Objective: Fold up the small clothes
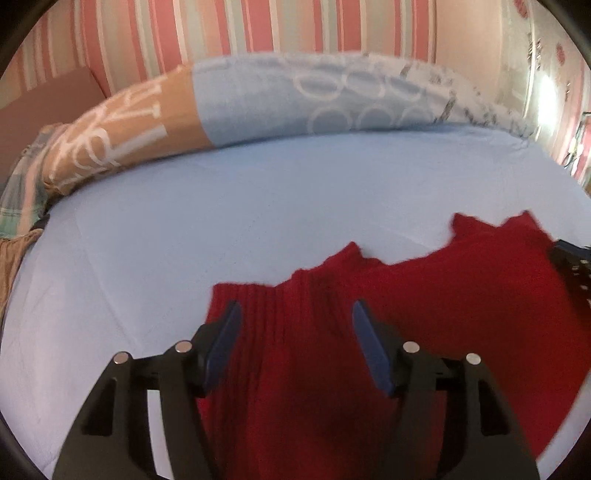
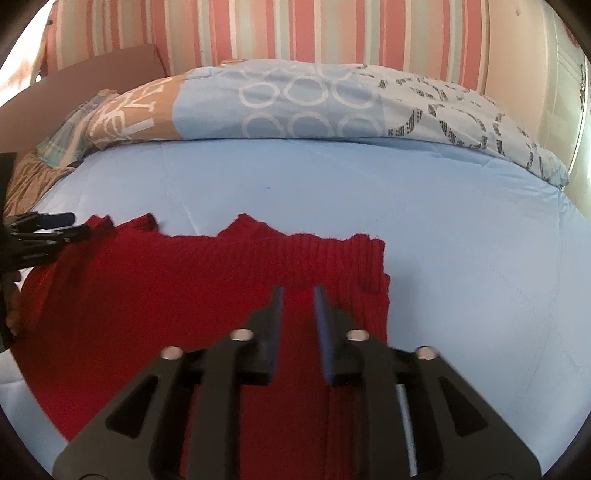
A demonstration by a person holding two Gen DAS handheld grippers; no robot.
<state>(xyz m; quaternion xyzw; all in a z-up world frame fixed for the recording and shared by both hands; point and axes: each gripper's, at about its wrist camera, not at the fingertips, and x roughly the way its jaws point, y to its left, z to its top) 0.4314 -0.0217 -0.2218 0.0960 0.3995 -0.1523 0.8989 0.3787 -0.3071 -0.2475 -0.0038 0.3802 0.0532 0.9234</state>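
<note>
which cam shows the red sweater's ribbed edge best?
Right wrist: the red sweater is sharp, with its ribbed edge running unbroken across the frame. Left wrist shows it blurred, the ribs faint, partly behind the left claw.

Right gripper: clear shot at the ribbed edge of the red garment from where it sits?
Probably yes. The right gripper is open just above the red garment, nothing lies between it and the ribbed edge.

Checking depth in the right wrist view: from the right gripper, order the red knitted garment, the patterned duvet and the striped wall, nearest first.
1. Red knitted garment, right beneath the right gripper.
2. Patterned duvet, across the bed.
3. Striped wall, behind it.
</note>
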